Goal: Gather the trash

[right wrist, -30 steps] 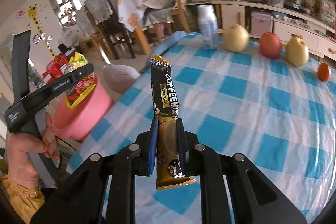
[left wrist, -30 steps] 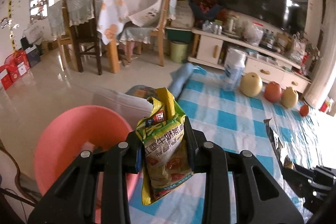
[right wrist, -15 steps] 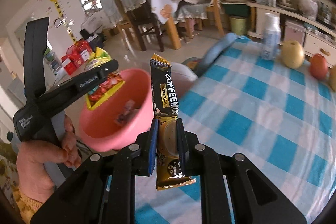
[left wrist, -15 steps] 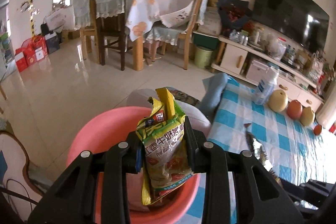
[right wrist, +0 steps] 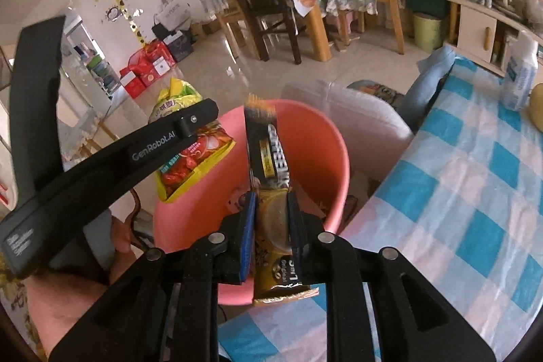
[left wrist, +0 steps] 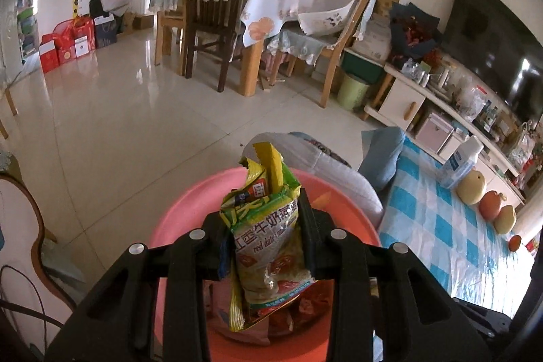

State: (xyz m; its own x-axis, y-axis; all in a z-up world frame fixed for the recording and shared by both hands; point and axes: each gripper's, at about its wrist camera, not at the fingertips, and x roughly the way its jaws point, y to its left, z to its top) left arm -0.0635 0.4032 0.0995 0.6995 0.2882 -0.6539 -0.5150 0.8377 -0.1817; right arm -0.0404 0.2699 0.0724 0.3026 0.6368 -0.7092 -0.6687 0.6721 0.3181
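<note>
Blue-white checked plastic-covered tabletop; white plastic bottle, two yellow pears, red apple, small orange fruit along far edge.

The left gripper is held above the pink basin, its jaws clamped on a green-yellow snack packet. The right gripper is held at the basin's near rim, its jaws pinched on a coffee sachet. The person's left hand is wrapped around its handle.
</note>
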